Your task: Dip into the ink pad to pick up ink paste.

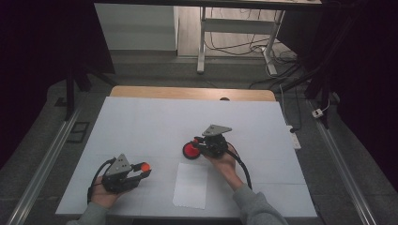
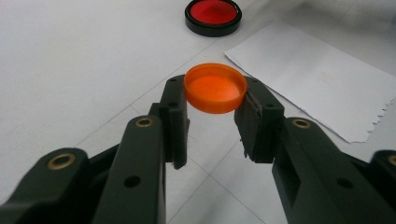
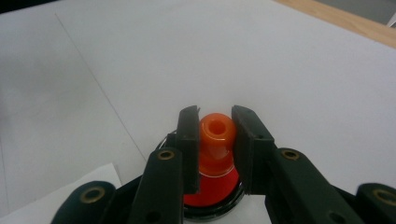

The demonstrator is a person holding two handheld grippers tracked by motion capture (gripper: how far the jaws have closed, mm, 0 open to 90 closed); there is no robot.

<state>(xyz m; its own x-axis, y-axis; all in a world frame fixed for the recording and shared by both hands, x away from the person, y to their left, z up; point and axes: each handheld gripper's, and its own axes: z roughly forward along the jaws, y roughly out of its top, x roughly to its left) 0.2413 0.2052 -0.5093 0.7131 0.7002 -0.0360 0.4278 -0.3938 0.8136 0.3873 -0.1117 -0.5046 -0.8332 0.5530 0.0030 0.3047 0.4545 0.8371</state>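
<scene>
Orange plastic cap being pinched across its rim in the left gripper, hovering well apart to the left of the black-rimmed red dish, right gripper clamping an orange bottle neck above it.

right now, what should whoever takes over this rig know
Left claw: shut on the orange cap, held off the table.
Right claw: shut on the orange bottle neck, over the red pad in the black dish.
White paper sheet lies between the hands.
Done: cap is off, bottle at the dish.
Left, probably: finish at the dish, then recap.
</scene>
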